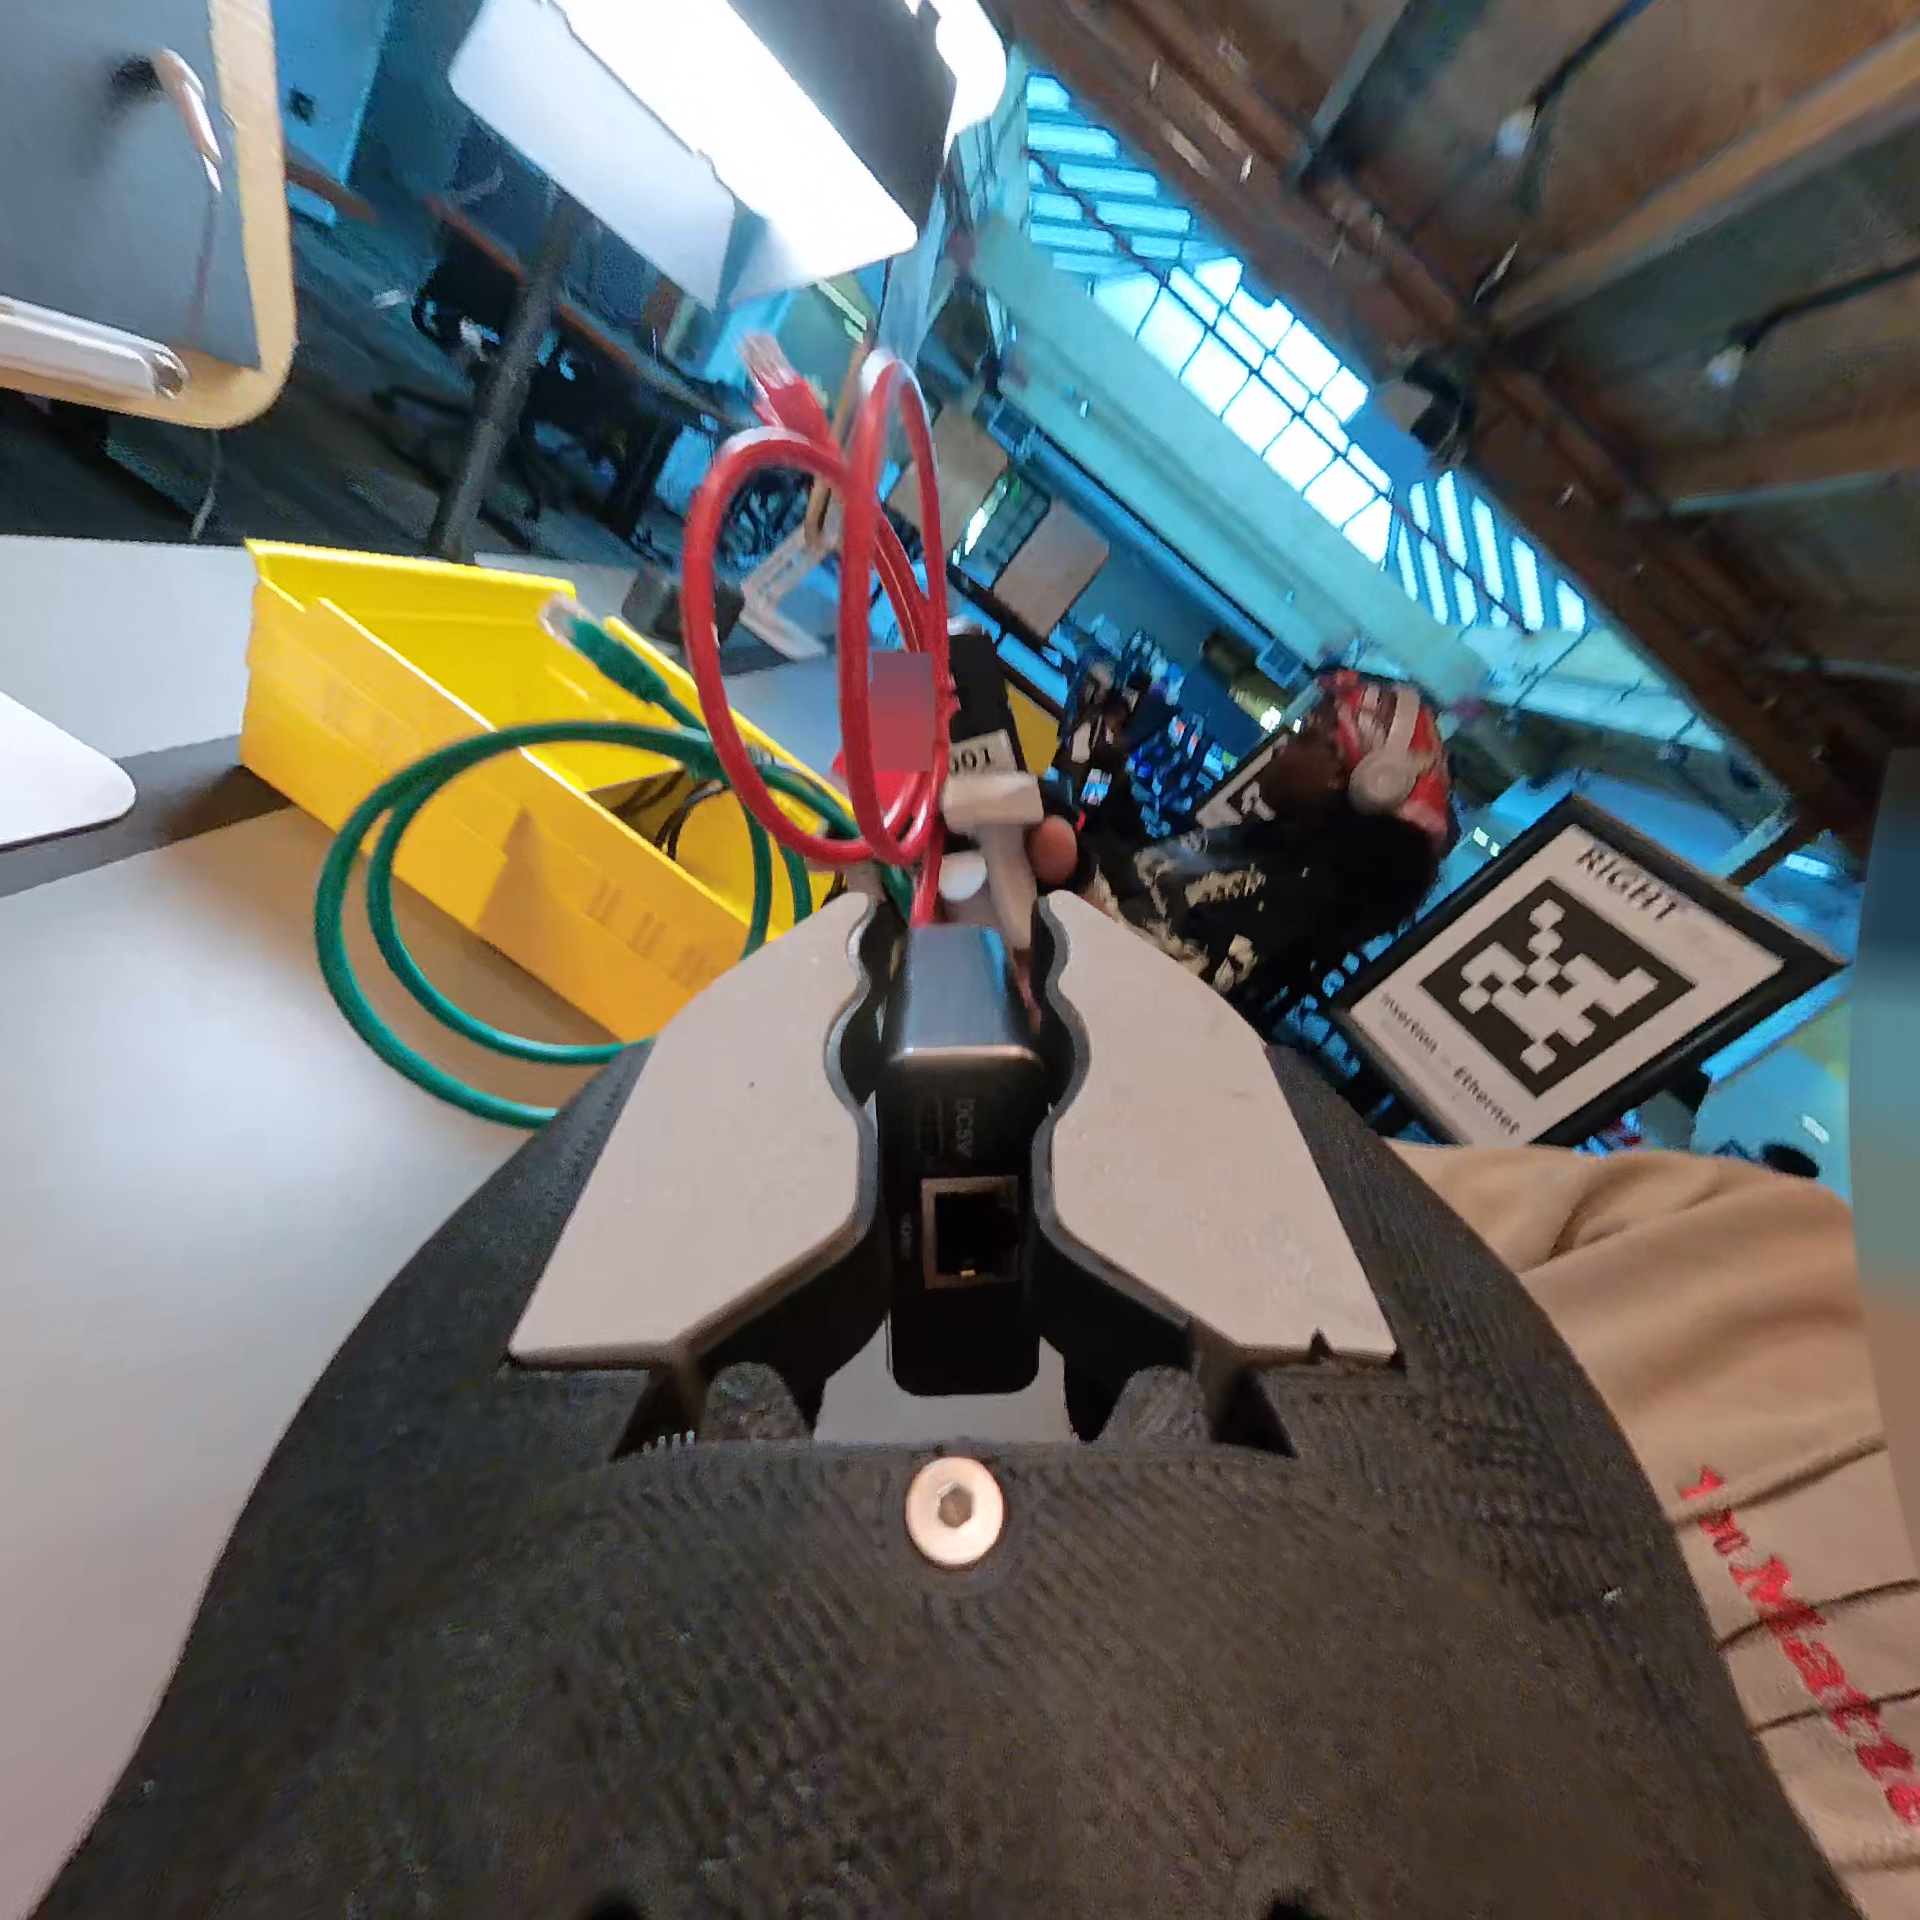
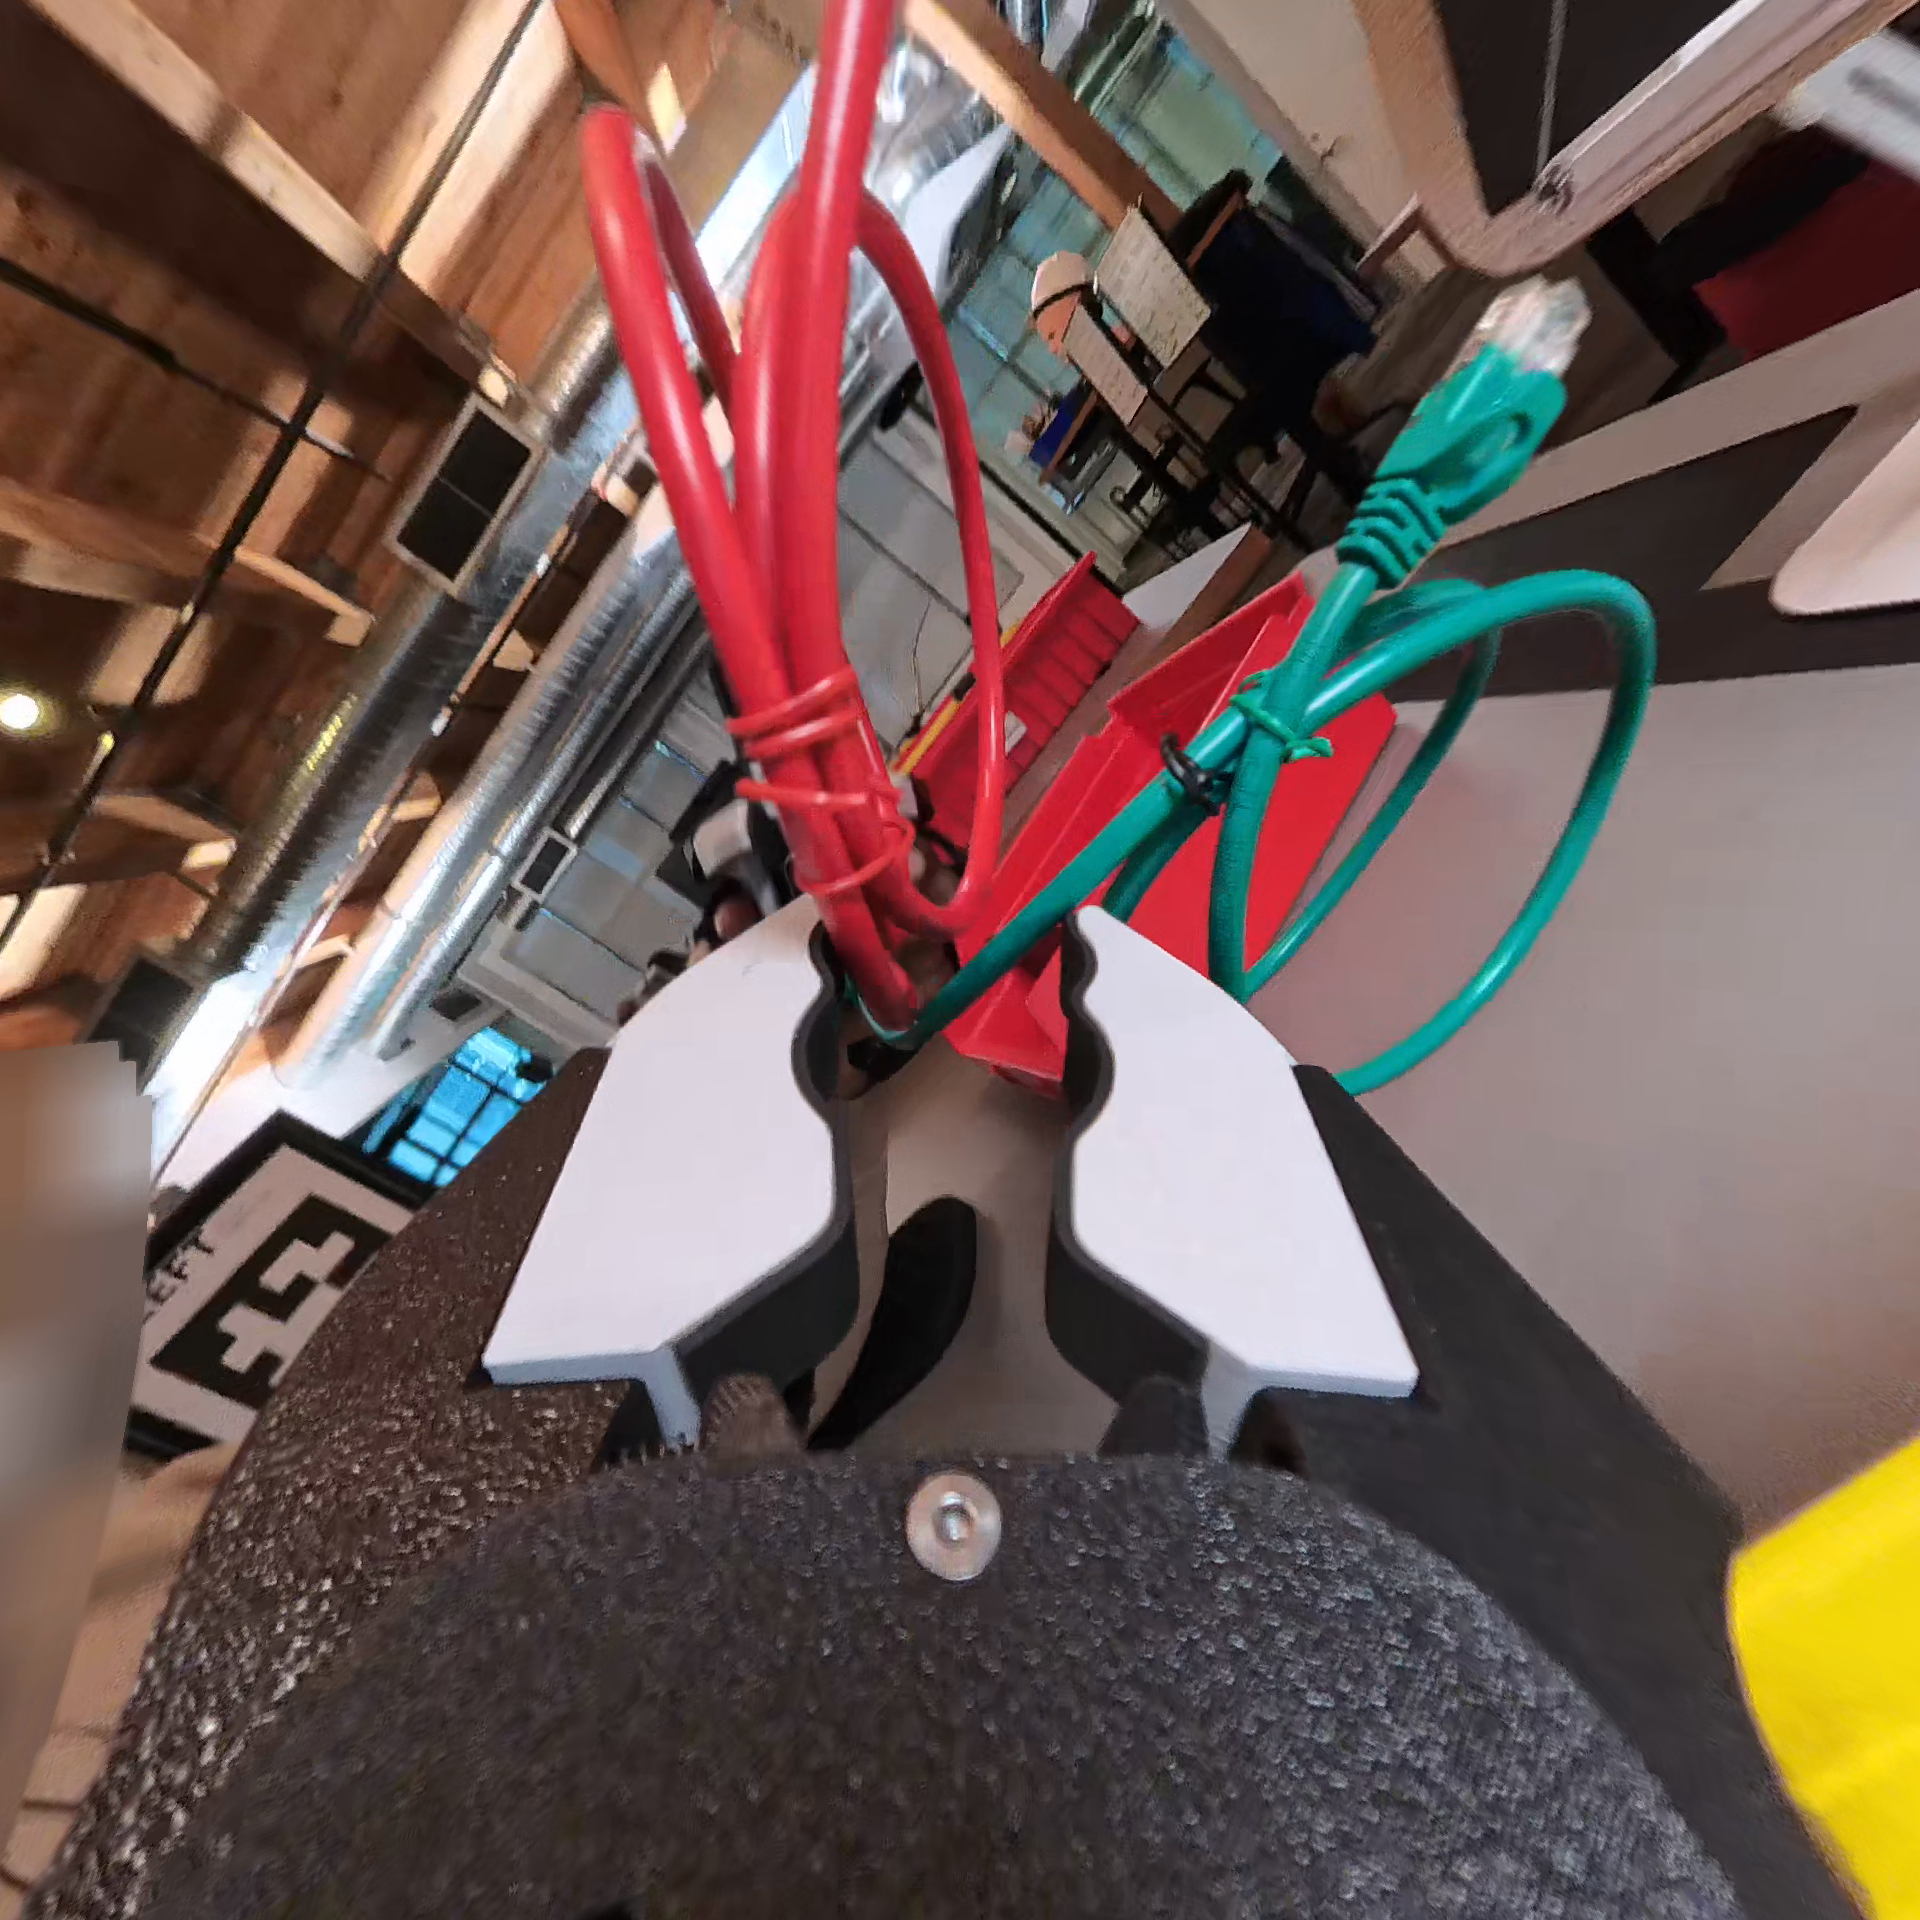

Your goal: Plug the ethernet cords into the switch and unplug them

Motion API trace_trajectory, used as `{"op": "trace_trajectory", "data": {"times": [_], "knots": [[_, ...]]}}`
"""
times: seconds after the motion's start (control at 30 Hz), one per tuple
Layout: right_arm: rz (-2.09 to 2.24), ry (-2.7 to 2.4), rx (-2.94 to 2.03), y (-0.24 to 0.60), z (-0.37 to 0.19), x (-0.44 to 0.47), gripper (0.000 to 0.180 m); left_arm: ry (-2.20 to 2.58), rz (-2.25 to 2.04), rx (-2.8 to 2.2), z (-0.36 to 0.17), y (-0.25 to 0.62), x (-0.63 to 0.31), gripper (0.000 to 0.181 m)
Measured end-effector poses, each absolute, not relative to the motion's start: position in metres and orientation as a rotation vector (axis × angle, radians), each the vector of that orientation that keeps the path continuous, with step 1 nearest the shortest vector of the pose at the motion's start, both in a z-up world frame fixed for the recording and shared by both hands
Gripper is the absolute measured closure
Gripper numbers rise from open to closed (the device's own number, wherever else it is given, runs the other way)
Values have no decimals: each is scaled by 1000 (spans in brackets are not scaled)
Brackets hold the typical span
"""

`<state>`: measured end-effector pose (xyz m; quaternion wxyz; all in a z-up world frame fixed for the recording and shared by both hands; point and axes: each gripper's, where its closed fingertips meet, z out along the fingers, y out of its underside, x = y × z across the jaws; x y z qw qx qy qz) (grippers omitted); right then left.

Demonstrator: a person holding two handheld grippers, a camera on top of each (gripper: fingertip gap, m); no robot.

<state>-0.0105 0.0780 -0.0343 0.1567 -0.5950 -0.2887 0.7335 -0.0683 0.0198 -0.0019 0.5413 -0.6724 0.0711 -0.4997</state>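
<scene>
My left gripper is shut on a small black switch, held lengthwise between its fingers, one empty port facing the camera. A coiled red cord rises from the switch's far end; its free plug points up. A coiled green cord loops to the left, its free plug in the air. My right gripper is open; the red cord and green cord run down past its left fingertip. Where their lower ends go is hidden.
A yellow bin lies on the grey table behind the green loop. A red bin lies beyond the right gripper. A framed black-and-white marker board stands at the right. A beige sleeve is close by. One gripper's finger ends stand about 10 cm off the other's.
</scene>
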Motion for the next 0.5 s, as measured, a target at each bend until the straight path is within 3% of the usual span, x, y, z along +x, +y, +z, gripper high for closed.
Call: {"op": "trace_trajectory", "data": {"times": [0.23, 0.3, 0.37, 0.5], "knots": [[2209, -975, -1636, 45, -39, -24, 135, 105, -1226, -1512, 10, 18, -81, 155], [2274, -921, -1602, 45, -36, -23, 145, 122, -1215, -1520, 10, 18, -78, 155], [2311, -911, -1555, 48, -31, -19, 167, 144, -1207, -1540, 8, 17, -75, 154], [2259, -962, -1460, 52, -11, -6, 170, 254, -1177, -1599, -2, 13, -66, 155]]}}
